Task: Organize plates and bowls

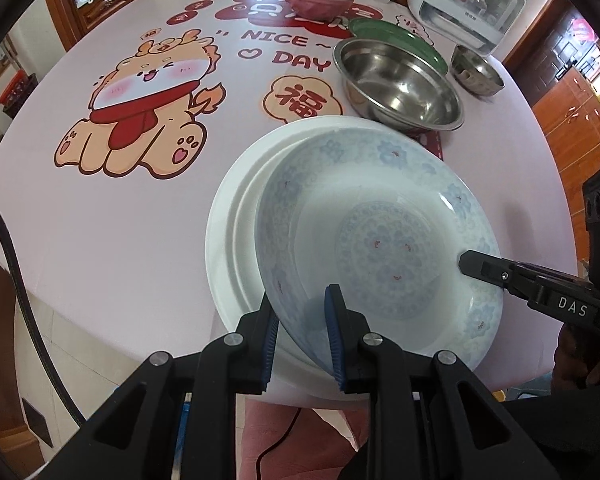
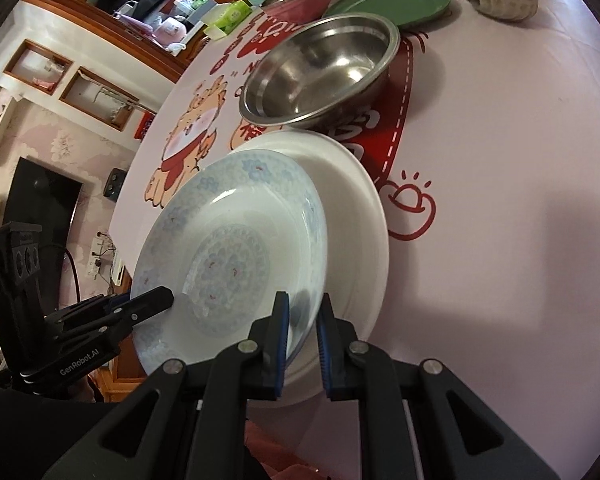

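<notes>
A round table under a pale pink tablecloth (image 1: 112, 232) printed with a cartoon dragon fills both views. The left gripper (image 1: 306, 320) is clamped on the near rim of a blue-patterned shallow porcelain bowl (image 1: 380, 216), held tilted over a plain white plate (image 1: 228, 232); the right gripper (image 2: 302, 318) pinches the opposite rim. Behind stands a wide stainless steel bowl (image 1: 400, 84). Judged step: nesting bowl on plate. Next, level it, lower, then release both.

Blue-flowered bowl (image 1: 380, 240) (red flecks) over plain white plate (image 1: 236, 216)
</notes>
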{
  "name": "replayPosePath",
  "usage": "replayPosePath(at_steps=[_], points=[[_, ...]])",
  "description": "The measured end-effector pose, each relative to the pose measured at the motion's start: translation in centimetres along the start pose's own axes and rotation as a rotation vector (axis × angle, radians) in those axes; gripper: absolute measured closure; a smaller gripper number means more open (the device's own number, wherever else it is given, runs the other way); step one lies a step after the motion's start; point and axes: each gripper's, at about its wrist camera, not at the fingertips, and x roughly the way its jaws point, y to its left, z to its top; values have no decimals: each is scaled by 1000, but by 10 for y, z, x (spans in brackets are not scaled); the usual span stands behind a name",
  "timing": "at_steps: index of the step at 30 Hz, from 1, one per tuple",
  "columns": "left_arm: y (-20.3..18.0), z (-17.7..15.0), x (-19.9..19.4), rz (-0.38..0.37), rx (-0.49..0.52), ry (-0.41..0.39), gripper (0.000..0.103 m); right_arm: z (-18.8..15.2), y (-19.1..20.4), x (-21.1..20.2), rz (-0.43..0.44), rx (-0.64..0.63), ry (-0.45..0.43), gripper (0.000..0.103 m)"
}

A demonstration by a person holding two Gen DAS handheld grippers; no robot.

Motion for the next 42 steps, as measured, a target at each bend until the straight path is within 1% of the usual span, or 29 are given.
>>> replayPosePath(at_steps=[7, 11, 14, 19, 28, 34, 37, 38, 40, 41, 42], points=[[5, 4, 15, -12, 15, 36, 82, 1, 2, 10, -41, 26, 3, 90], [7, 8, 19, -18, 18, 34, 82, 2, 5, 11, -59, 24, -17, 90], [9, 11, 23, -7, 21, 41, 82, 3, 7, 14, -70, 23, -21, 90], [13, 12, 29, 0, 26, 59, 82, 2, 16, 17, -136, -13, -27, 89], [12, 12, 31, -9, 59, 60, 81, 1, 20, 18, -183, -1, -44, 87], [12, 12, 30, -13, 59, 71, 80, 4, 25, 21, -217, 0, -25, 86], [13, 13, 28, -20, 73, 79, 78, 5, 25, 22, -227, 18, -17, 86], [14, 14, 26, -19, 79, 75, 75, 5, 25, 22, -231, 22, -14, 86], [16, 16, 19, -27, 95, 56, 72, 6, 26, 22, -241, 28, -9, 83], [17, 18, 16, -30, 103, 46, 71, 7, 27, 22, -244, 31, -12, 77], [17, 18, 14, -31, 107, 39, 71, 7, 28, 20, -244, 32, -26, 74]])
